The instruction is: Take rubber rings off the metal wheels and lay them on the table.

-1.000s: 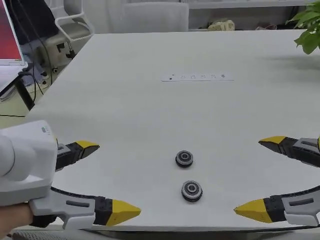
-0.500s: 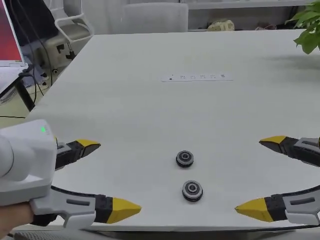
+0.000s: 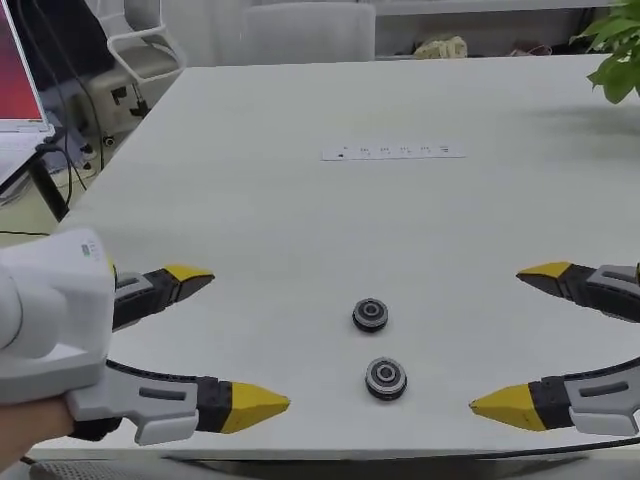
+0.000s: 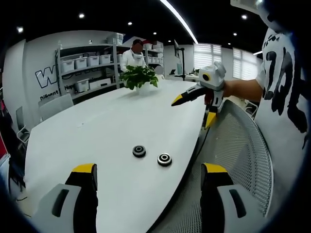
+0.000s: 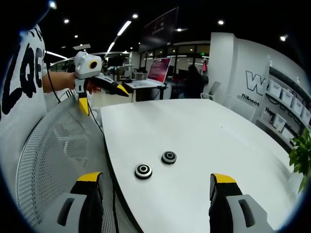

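Lying on the table [image 3: 300, 220], the far wheel [image 3: 370, 314] and the near wheel [image 3: 385, 378] wear black rings [image 3: 369, 379]; the left gripper [image 3: 245, 340] and the right gripper [image 3: 497, 338] flank them, both released.

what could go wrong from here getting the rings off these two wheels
1. The near wheel lies close to the front edge of the table; a nudge from the left hand-held gripper or the right hand-held gripper might send it off.
2. The far wheel sits close beside it, so wide-open jaws closing on one may bump the other.
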Action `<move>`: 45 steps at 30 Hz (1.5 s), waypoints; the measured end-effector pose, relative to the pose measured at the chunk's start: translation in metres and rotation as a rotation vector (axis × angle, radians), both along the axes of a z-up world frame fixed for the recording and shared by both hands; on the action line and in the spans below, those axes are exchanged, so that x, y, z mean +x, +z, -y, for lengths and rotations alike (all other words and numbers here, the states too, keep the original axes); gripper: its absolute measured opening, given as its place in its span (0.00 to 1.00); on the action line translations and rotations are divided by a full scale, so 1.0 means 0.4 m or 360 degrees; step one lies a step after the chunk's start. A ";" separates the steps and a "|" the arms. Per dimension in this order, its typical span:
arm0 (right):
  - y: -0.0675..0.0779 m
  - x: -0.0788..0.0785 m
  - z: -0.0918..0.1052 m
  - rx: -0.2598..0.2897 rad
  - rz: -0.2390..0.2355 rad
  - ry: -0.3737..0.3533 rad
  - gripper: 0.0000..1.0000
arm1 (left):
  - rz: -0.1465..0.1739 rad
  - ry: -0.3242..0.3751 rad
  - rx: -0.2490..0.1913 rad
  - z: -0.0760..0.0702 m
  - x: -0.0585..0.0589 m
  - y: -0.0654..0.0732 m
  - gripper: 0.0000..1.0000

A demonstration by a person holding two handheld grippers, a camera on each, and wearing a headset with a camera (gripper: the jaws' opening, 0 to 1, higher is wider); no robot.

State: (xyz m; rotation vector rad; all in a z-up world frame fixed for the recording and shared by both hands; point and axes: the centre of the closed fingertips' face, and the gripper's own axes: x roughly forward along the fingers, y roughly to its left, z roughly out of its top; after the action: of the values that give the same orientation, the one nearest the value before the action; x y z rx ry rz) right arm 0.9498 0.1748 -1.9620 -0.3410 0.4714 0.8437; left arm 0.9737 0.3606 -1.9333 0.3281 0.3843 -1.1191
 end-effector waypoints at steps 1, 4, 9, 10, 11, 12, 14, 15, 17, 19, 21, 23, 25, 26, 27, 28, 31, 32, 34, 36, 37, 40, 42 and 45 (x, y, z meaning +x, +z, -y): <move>0.000 0.002 0.000 -0.0001 -0.0002 0.0001 0.90 | 0.0007 -0.0006 -0.0002 0.002 0.001 0.002 0.85; 0.002 0.005 -0.001 -0.0003 0.0000 0.0006 0.90 | 0.0020 -0.0018 -0.0005 0.005 0.005 0.007 0.83; 0.006 0.017 -0.001 -0.0008 0.0004 0.0014 0.89 | 0.0031 -0.0038 -0.0003 0.012 0.014 0.012 0.80; 0.007 0.019 -0.002 -0.0008 0.0006 0.0016 0.89 | 0.0033 -0.0042 -0.0001 0.014 0.015 0.012 0.80; 0.008 0.020 -0.002 -0.0008 0.0007 0.0017 0.89 | 0.0034 -0.0046 0.0002 0.016 0.017 0.012 0.80; 0.011 0.024 -0.002 -0.0008 0.0014 0.0020 0.89 | 0.0036 -0.0050 0.0005 0.018 0.019 0.012 0.79; 0.014 0.031 -0.002 -0.0005 0.0018 0.0022 0.89 | 0.0042 -0.0062 0.0006 0.022 0.022 0.014 0.78; 0.015 0.033 -0.002 -0.0005 0.0019 0.0023 0.89 | 0.0041 -0.0066 0.0005 0.024 0.024 0.014 0.77; 0.016 0.040 0.000 -0.0006 0.0021 0.0023 0.88 | 0.0041 -0.0075 0.0004 0.029 0.028 0.016 0.77; 0.016 0.045 0.000 -0.0005 0.0022 0.0024 0.88 | 0.0043 -0.0079 0.0008 0.033 0.035 0.015 0.77; 0.016 0.051 0.001 -0.0003 0.0023 0.0026 0.88 | 0.0052 -0.0077 0.0010 0.036 0.044 0.016 0.78; 0.015 0.057 0.002 -0.0004 0.0023 0.0026 0.88 | 0.0056 -0.0072 0.0008 0.038 0.053 0.017 0.78; 0.013 0.061 0.002 -0.0007 0.0020 0.0026 0.87 | 0.0056 -0.0071 0.0001 0.042 0.059 0.019 0.77; 0.012 0.063 0.002 -0.0010 0.0019 0.0028 0.87 | 0.0044 -0.0072 -0.0003 0.044 0.060 0.018 0.76; 0.011 0.065 0.001 -0.0011 0.0019 0.0030 0.87 | 0.0031 -0.0074 -0.0010 0.049 0.062 0.018 0.76; 0.011 0.066 0.000 -0.0011 0.0019 0.0032 0.86 | 0.0031 -0.0077 -0.0013 0.052 0.064 0.018 0.76; 0.011 0.072 -0.003 -0.0013 0.0019 0.0043 0.86 | 0.0033 -0.0099 -0.0012 0.066 0.067 0.017 0.75; 0.011 0.074 -0.004 -0.0014 0.0020 0.0045 0.86 | 0.0035 -0.0106 -0.0012 0.069 0.067 0.017 0.74; 0.010 0.078 -0.004 -0.0016 0.0020 0.0050 0.85 | 0.0033 -0.0123 -0.0014 0.077 0.069 0.016 0.73; 0.010 0.083 -0.006 -0.0015 0.0024 0.0053 0.85 | 0.0035 -0.0136 -0.0013 0.083 0.071 0.013 0.72; 0.010 0.085 -0.008 -0.0014 0.0025 0.0055 0.85 | 0.0035 -0.0139 -0.0012 0.084 0.071 0.013 0.72; 0.007 0.089 -0.011 -0.0004 0.0021 0.0056 0.84 | 0.0031 -0.0155 -0.0005 0.091 0.074 0.007 0.70; 0.004 0.091 -0.012 -0.0001 0.0018 0.0058 0.83 | 0.0027 -0.0164 -0.0002 0.094 0.075 0.004 0.70; -0.002 0.093 -0.014 0.0000 0.0016 0.0064 0.82 | 0.0024 -0.0180 -0.0001 0.101 0.076 0.000 0.70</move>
State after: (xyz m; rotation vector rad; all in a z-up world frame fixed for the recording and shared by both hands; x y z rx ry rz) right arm 0.9872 0.1803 -1.9628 -0.3556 0.4563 0.8806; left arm 1.0040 0.3202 -1.9332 0.3610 0.3550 -1.2270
